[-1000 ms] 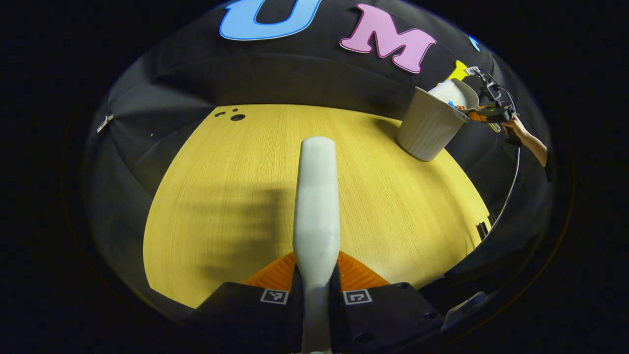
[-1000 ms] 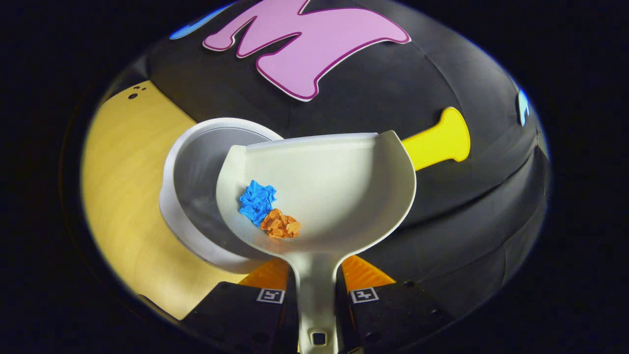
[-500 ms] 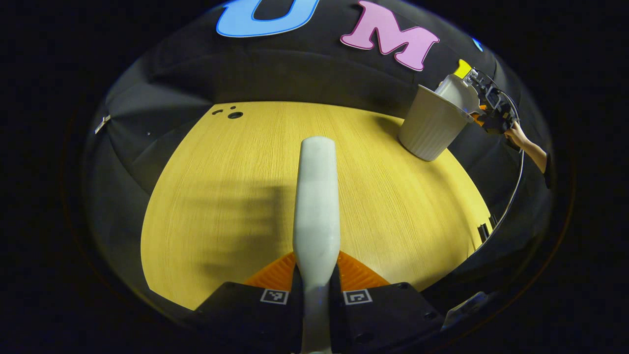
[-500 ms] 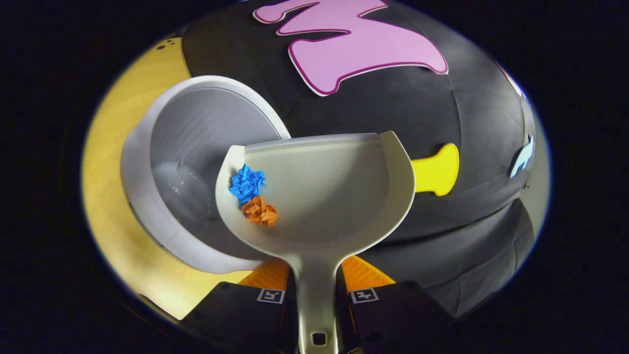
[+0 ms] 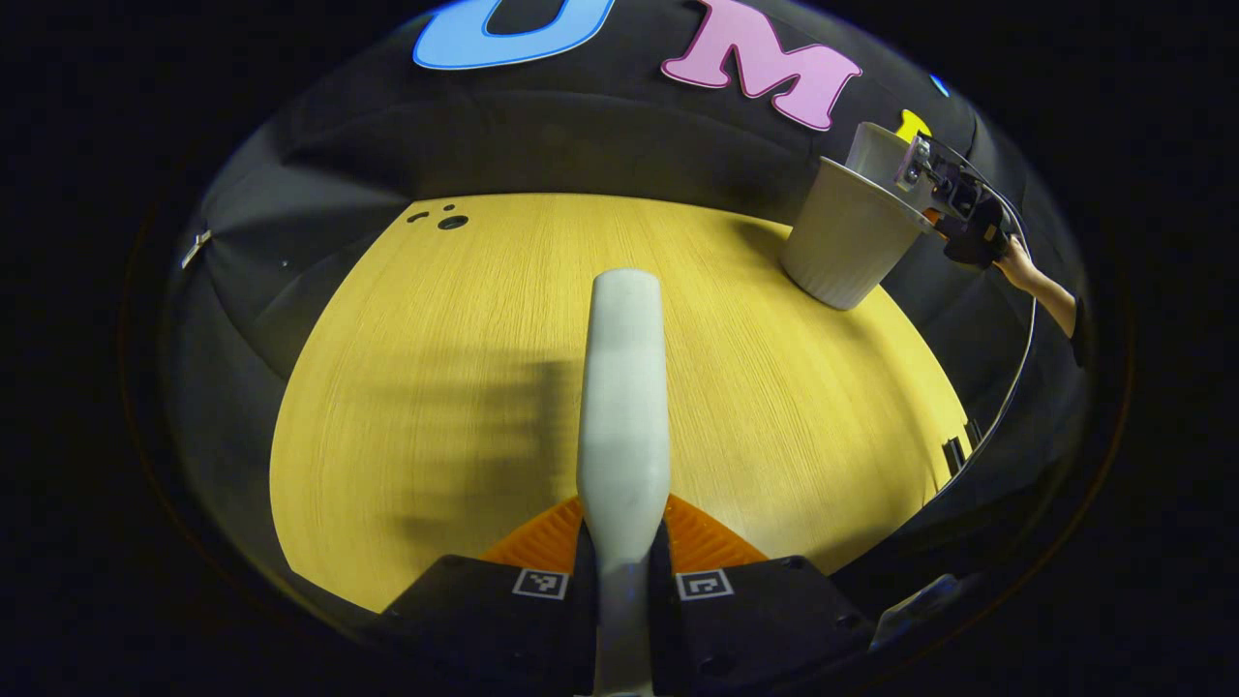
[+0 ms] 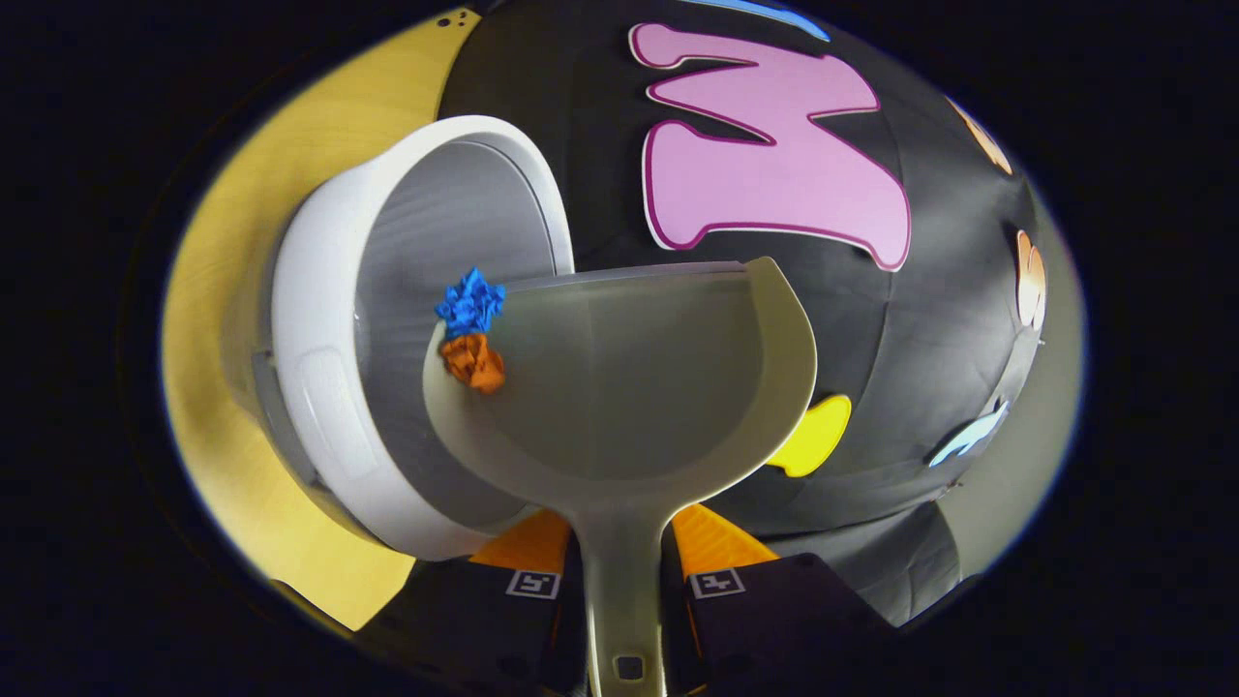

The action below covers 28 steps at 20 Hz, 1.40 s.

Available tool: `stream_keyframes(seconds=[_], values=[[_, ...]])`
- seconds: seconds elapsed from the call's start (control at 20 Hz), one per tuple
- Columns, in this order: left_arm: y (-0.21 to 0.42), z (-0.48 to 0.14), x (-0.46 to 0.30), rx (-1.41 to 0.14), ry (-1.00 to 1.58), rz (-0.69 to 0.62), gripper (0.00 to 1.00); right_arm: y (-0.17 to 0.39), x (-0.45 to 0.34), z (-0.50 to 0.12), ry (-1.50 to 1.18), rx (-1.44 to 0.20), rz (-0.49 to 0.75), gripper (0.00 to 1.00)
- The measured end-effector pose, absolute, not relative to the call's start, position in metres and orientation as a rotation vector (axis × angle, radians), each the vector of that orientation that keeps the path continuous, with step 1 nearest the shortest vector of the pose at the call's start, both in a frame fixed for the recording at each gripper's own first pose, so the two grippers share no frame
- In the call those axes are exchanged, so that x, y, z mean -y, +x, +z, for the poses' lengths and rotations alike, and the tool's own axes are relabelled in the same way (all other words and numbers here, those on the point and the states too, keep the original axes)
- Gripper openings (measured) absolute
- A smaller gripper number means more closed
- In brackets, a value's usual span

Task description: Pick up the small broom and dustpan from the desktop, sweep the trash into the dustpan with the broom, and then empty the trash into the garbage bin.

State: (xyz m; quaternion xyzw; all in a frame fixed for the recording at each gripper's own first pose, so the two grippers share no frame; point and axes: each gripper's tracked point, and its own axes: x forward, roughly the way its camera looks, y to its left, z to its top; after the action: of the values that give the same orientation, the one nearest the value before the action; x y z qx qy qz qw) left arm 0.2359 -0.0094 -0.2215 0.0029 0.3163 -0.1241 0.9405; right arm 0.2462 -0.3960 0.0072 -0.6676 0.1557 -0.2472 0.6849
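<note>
In the right gripper view my right gripper is shut on the handle of the pale dustpan, which is tilted to the left over the open mouth of the white garbage bin. A blue paper wad and an orange wad sit at the pan's left front corner, at its lip. In the left gripper view my left gripper is shut on the small broom's pale handle, held above the wooden desktop. Far right there, the bin stands with the dustpan and right gripper over it.
The bin stands near the desktop's far right corner, close to the black cloth wall. A hand and forearm hold the right gripper beyond the table's right edge, with a cable hanging down. Small dark holes mark the desktop's far left.
The right gripper has rolled the dustpan further left over the bin; both paper wads have slid from the pan's middle to its left front corner. The broom stays almost still.
</note>
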Motion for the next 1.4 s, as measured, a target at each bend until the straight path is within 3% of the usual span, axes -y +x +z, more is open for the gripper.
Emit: stream_keyframes(seconds=[0.05, 0.2, 0.25, 0.35, 0.5, 1.0, 1.4], values=[[0.237, -0.223, 0.010, -0.646, 0.007, -0.255, 0.26, 0.246, 0.395, 0.007, -1.512, -0.348, -0.549, 0.29], [0.239, -0.222, 0.012, -0.647, 0.011, -0.256, 0.26, 0.246, 0.396, 0.006, -1.496, -0.366, -0.545, 0.37], [0.240, -0.223, 0.013, -0.646, 0.013, -0.256, 0.26, 0.246, 0.397, 0.006, -1.479, -0.375, -0.544, 0.30], [0.242, -0.221, 0.013, -0.639, 0.017, -0.252, 0.26, 0.245, 0.401, 0.004, -1.427, -0.398, -0.539, 0.30], [0.246, -0.213, 0.012, -0.609, 0.005, -0.237, 0.26, 0.239, 0.405, 0.001, -1.318, -0.439, -0.539, 0.36], [0.245, -0.202, 0.009, -0.548, -0.037, -0.190, 0.26, 0.197, 0.378, 0.053, -0.851, -0.346, -0.587, 0.33], [0.225, -0.196, 0.020, -0.479, -0.009, -0.180, 0.27, 0.159, 0.305, 0.060, -0.479, -0.280, -0.464, 0.34]])
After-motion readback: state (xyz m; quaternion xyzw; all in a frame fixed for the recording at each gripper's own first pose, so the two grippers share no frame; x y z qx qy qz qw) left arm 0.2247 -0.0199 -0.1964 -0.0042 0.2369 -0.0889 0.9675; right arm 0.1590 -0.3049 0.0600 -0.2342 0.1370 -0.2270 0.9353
